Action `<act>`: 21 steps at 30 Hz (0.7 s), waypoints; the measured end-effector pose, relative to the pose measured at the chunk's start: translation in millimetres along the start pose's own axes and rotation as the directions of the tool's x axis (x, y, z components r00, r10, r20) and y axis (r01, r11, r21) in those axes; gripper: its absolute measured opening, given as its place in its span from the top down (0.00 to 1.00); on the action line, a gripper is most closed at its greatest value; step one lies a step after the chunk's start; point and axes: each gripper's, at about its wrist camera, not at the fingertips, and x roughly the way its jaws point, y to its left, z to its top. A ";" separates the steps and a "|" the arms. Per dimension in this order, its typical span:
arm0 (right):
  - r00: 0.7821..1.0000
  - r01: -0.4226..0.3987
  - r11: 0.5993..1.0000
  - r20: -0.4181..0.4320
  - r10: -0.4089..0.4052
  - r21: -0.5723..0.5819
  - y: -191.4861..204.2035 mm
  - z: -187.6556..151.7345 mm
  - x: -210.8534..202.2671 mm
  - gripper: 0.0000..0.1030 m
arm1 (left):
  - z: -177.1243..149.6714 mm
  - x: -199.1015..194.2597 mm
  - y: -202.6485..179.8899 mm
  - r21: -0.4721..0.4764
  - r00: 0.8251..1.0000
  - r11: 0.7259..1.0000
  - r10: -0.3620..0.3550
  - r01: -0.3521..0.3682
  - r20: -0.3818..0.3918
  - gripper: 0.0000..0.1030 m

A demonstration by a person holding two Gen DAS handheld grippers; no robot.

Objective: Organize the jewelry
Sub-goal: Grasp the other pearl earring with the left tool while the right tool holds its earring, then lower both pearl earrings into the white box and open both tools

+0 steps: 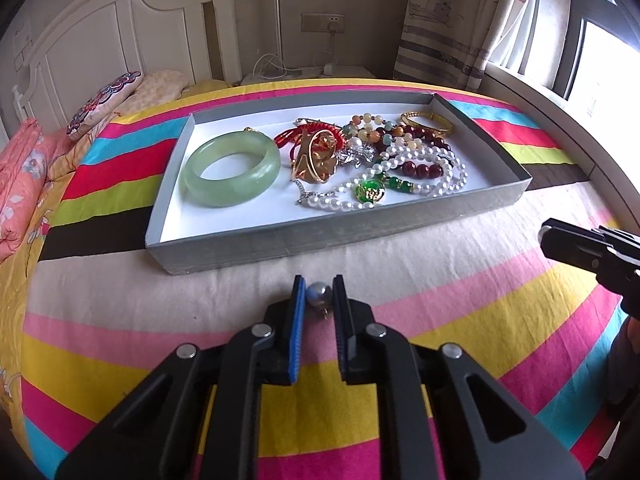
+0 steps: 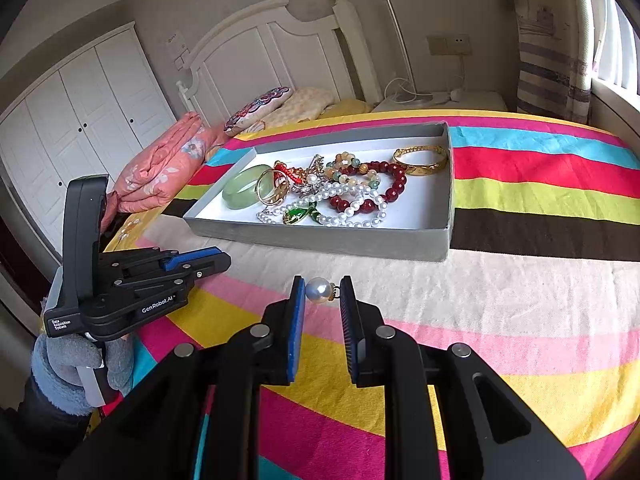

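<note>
My left hand-held gripper (image 1: 318, 285) is clenched on a small grey pearl (image 1: 319, 295) pinched at its fingertips, with a tiny gold hook hanging under it, above the cream stripe of the striped bed cover (image 1: 420, 268). My right hand-held gripper (image 2: 320, 282) is grasping a white pearl (image 2: 318, 290) in the same way: the bead sits against the blue pad and its gold cap touches the other finger. Both are held on the near side of a shallow grey tray (image 1: 280, 240) that lies across the bed. Inside the tray, a pale green jade bangle (image 1: 232, 174) lies at the left, apart from the rest. A tangled heap fills the middle and right: a white pearl strand (image 1: 440, 172), a dark red bead bracelet (image 2: 394, 188), a green pendant (image 1: 368, 192) and red cord pieces. A gold bangle (image 1: 428, 122) lies in the far right corner. From the right wrist camera I see a grey gloved hand (image 2: 76, 364) holding the left tool.
</note>
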 end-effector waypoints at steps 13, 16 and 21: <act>1.000 0.012 1.000 -0.012 -0.011 0.015 -1.6 1.1 2.7 0.82 | -1.8 -4.6 5.5 -0.009 1.000 1.000 -0.004 0.004 0.017 0.87; 1.000 0.016 1.000 -0.008 -0.016 0.017 -1.7 1.0 2.3 0.82 | -2.5 -8.0 6.7 -0.016 1.000 1.000 0.000 0.000 0.030 0.87; 0.999 0.032 0.999 0.019 -0.031 -0.037 12.0 7.7 3.7 0.82 | 3.3 -19.5 12.7 -0.023 0.997 1.000 0.006 -0.005 0.070 0.87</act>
